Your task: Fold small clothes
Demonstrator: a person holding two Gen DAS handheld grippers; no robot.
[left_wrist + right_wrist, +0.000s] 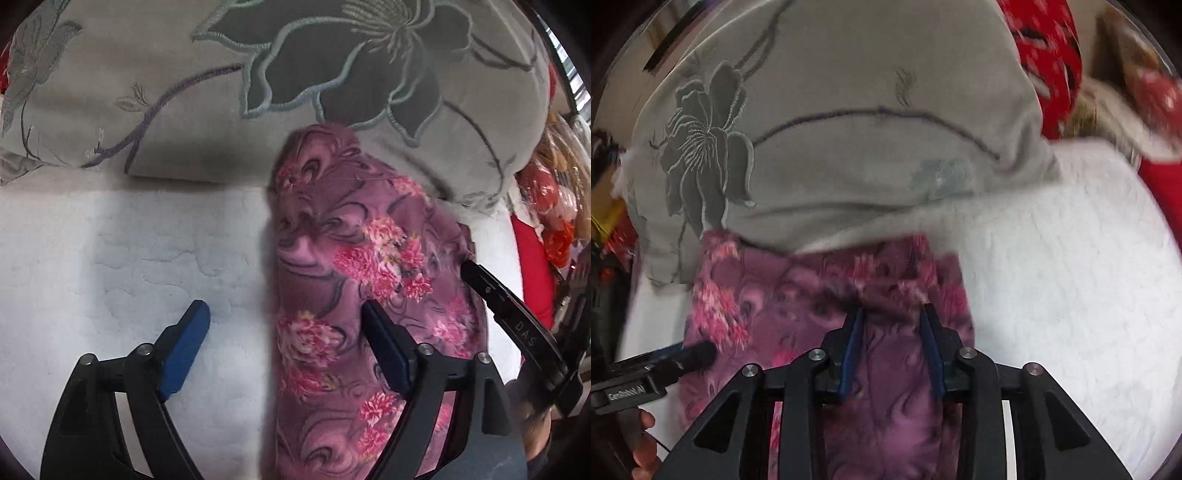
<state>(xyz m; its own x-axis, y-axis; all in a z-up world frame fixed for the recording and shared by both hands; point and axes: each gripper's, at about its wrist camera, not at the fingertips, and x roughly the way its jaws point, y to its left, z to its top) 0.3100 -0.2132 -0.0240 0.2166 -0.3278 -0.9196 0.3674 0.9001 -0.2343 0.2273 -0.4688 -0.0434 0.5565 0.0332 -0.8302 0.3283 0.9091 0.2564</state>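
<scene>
A small purple garment with pink flowers lies lengthwise on a white quilted bed, its far end against a grey pillow. My left gripper is open wide, with its right finger over the garment's left part and its left finger over bare sheet. In the right wrist view the same garment lies under my right gripper, whose jaws are partly closed around a raised fold of the cloth. The left gripper's finger shows at the garment's left edge. The right gripper's finger shows at the garment's right edge.
A grey pillow with embroidered dark flowers lies across the bed behind the garment, also in the right wrist view. Red patterned fabric and other cluttered items lie beyond the bed's right side.
</scene>
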